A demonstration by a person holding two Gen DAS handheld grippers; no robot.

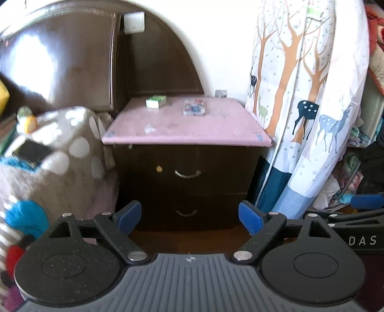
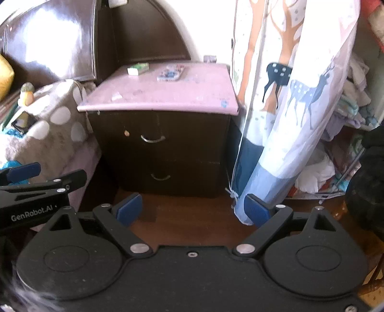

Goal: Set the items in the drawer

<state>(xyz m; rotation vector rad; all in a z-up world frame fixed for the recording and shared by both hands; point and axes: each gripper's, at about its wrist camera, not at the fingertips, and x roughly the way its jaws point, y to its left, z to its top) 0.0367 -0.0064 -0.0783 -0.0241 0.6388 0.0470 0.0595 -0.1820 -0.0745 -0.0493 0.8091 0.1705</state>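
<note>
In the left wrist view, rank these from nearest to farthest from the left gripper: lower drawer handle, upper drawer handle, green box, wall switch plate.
1. Lower drawer handle, low on the nightstand front, just beyond the open jaws of the left gripper.
2. Upper drawer handle, directly above it.
3. Green box, back left of the pink top.
4. Wall switch plate, high on the wall behind.
</note>
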